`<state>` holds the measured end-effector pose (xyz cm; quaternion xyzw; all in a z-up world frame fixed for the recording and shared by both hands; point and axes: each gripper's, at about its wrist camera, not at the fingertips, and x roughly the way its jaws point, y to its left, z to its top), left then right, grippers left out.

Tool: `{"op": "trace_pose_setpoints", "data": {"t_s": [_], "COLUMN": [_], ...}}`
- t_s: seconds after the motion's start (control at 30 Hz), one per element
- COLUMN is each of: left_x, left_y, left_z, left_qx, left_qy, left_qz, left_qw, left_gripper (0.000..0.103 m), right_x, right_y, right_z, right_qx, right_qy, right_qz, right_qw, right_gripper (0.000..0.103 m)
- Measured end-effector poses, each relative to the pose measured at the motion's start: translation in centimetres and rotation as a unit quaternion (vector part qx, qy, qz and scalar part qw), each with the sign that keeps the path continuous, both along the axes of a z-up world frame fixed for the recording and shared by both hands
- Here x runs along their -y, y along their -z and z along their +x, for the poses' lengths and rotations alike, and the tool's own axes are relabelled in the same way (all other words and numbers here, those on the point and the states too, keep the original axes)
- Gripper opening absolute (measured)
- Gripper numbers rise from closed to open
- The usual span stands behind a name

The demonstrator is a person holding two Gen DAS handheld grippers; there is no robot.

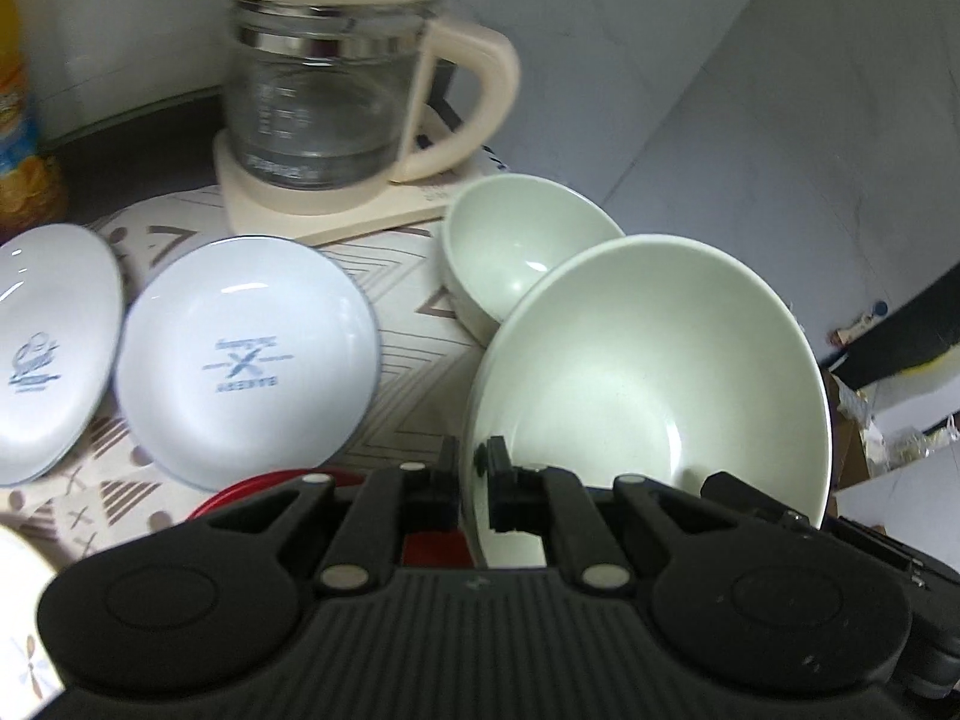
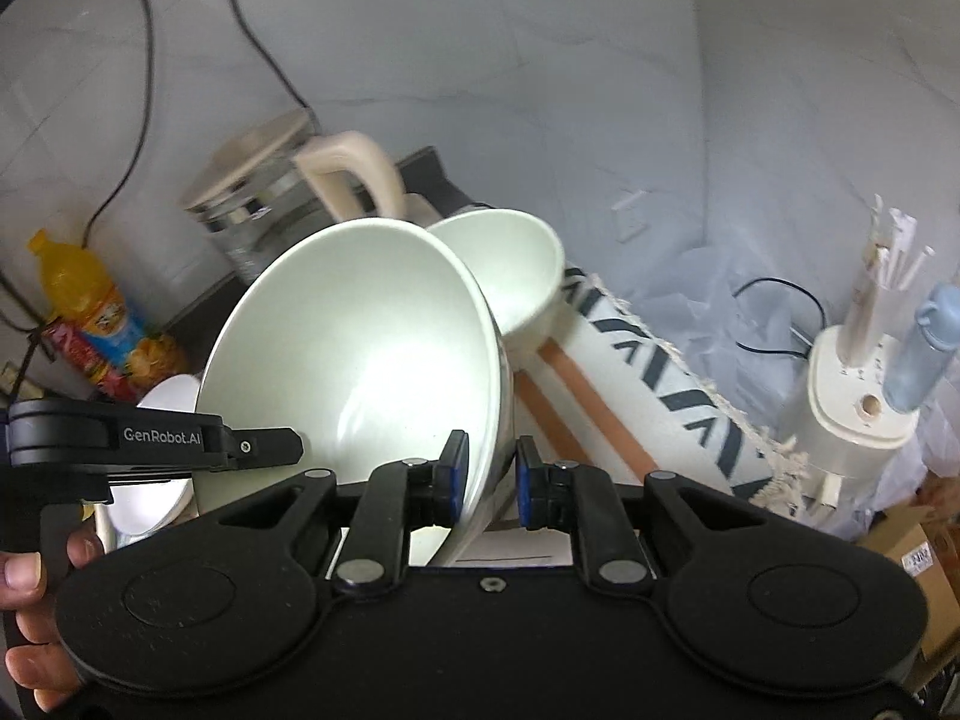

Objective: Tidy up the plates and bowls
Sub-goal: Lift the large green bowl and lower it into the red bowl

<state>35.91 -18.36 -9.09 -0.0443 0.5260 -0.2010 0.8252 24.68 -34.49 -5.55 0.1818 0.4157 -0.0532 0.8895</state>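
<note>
A large pale green bowl point(image 1: 648, 372) is tilted and held by both grippers. My left gripper point(image 1: 471, 480) is shut on its near rim. My right gripper point(image 2: 491, 480) has its blue pads on either side of the same bowl's point(image 2: 360, 348) rim; a small gap shows on the right pad's side. A smaller pale green bowl point(image 1: 522, 240) sits behind it on the patterned cloth point(image 1: 408, 300), also in the right wrist view point(image 2: 510, 264). Two white plates with blue print point(image 1: 246, 360) point(image 1: 48, 348) lie to the left. A red-rimmed dish point(image 1: 264, 489) peeks out under my left gripper.
A glass kettle with a cream lid and handle point(image 1: 336, 90) stands on its base behind the dishes. An orange drink bottle point(image 2: 90, 306) stands far left. A white appliance with a blue bottle point(image 2: 858, 384) stands off the table's right edge. Cables hang on the wall.
</note>
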Motion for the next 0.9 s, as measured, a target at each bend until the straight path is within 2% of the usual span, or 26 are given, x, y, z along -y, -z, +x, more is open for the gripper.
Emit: {"op": "trace_pose_setpoints", "data": {"t_s": [0.5, 0.9], "left_x": [-6.3, -9.9], "left_y": [-1.8, -0.4], "left_z": [-2.2, -4.0], "left_qx": [0.000, -0.027], "left_qy": [-0.082, -0.126], "left_qz": [0.000, 0.006], "left_qw": [0.9966, 0.9916], "left_gripper": [0.006, 0.009], "right_x": [-4.4, -7.5], "right_y": [-0.6, 0.2], "right_z": [0.3, 0.5], "right_qx": [0.012, -0.010], "right_qy": [-0.087, -0.138], "right_qz": [0.016, 0.017], "right_qw": [0.996, 0.990], "right_gripper": [0.017, 0.017]}}
